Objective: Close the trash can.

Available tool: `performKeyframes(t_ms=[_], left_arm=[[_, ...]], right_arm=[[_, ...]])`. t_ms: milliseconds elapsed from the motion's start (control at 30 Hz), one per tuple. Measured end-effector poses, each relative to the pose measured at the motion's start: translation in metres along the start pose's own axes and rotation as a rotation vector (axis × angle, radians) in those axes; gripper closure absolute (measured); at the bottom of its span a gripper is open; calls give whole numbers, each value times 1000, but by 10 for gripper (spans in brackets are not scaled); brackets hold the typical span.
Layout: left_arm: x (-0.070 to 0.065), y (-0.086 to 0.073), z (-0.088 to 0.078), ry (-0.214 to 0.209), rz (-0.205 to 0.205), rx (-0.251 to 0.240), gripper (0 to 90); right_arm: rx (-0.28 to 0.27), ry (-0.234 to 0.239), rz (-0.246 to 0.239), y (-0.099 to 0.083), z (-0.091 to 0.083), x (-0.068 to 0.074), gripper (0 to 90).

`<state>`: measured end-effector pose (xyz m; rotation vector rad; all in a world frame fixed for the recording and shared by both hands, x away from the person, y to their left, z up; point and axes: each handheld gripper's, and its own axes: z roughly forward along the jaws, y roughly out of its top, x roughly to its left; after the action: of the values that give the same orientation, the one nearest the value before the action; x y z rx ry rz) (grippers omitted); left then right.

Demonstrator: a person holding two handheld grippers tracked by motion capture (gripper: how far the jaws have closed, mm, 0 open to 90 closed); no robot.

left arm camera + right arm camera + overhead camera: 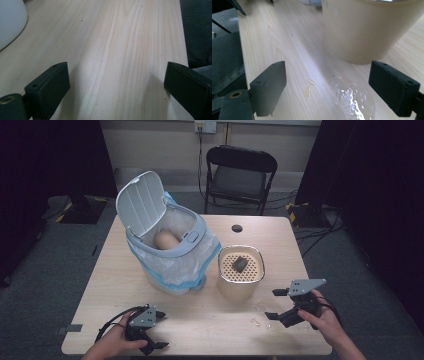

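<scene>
My right gripper (272, 304) hovers over the table's front right, open, with its jaws pointing left. In the right gripper view (327, 82) a small clear wet-looking patch (350, 100) lies on the wood between the jaws, untouched; it is also a faint spot (257, 322) in the high view. Just beyond stands a beige container (241, 287) with a perforated insert (250, 265) that holds a dark lump (240, 264). My left gripper (161, 330) rests at the front left, open and with nothing in it (116, 77).
A white bin (170, 245) with its lid (140, 202) raised and a clear, blue-edged liner stands mid-table, a tan object (166, 240) inside. A black chair (240, 175) stands behind the table. The table's front edge (200, 352) is close to both hands.
</scene>
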<state>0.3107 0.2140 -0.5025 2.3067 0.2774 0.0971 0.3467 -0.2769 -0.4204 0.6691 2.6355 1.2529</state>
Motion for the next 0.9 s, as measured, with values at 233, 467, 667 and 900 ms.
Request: performKeyframes(t_ms=[233,467,667,900], left_arm=[[0,0,0,1,-1,0,58],[1,0,-1,-9,-9,-2,58],[5,-3,-8,13,-59,-16,165],[11,-3,-19,44,-105,-9,165]], right_arm=[[36,-36,22,-29,16,-5,145],[73,-67,28,-53,29,-10,146],[75,-92,22,-71,33,-14,144],[46,-114,26,-77,29,-16,138]])
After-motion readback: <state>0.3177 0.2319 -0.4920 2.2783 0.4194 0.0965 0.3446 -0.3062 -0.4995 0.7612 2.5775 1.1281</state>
